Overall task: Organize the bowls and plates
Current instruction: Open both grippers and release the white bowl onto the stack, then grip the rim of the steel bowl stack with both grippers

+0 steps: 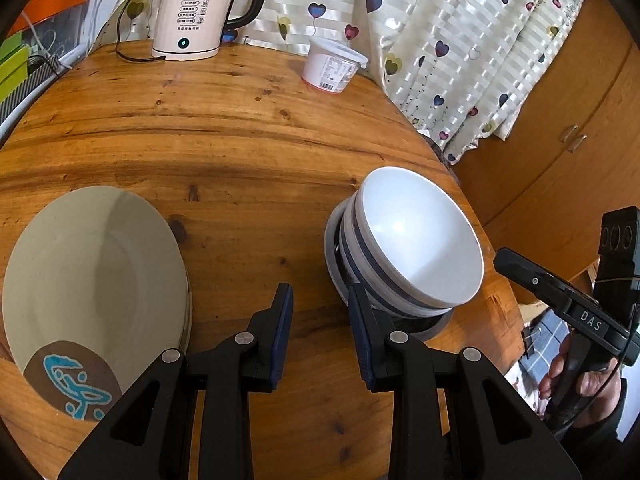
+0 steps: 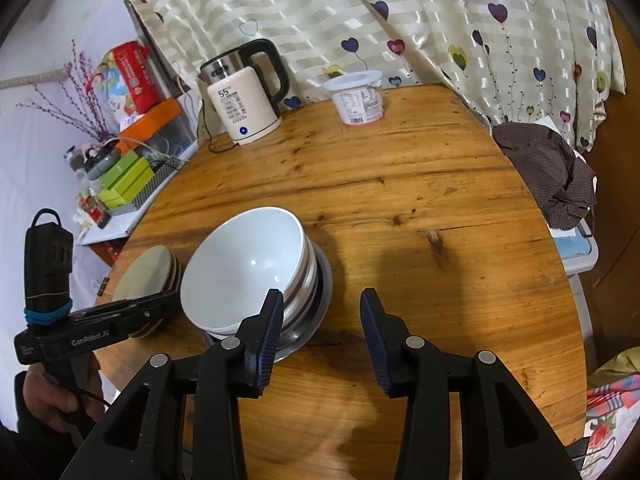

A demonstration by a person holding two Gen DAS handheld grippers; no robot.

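Note:
A stack of white bowls with dark stripes (image 1: 420,236) sits tilted in a grey metal dish (image 1: 436,326) near the round wooden table's right edge. A stack of beige plates (image 1: 92,280) with a blue-and-brown mark lies to its left. My left gripper (image 1: 320,320) stands open above bare wood between the plates and the bowls, with its right finger close to the dish. In the right wrist view the bowls (image 2: 244,264) are just left of my right gripper (image 2: 322,312). It is open with nothing between its fingers, and its left fingertip is by the stack's rim. The plates (image 2: 148,276) lie beyond.
At the table's far side stand a cream electric kettle (image 2: 244,100) and a white lidded tub (image 2: 358,98), with a heart-print curtain (image 2: 400,8) behind. A dark cloth (image 2: 548,168) lies off the right edge. Boxes and clutter (image 2: 124,176) crowd the left. A person's hand (image 1: 560,376) holds the right gripper.

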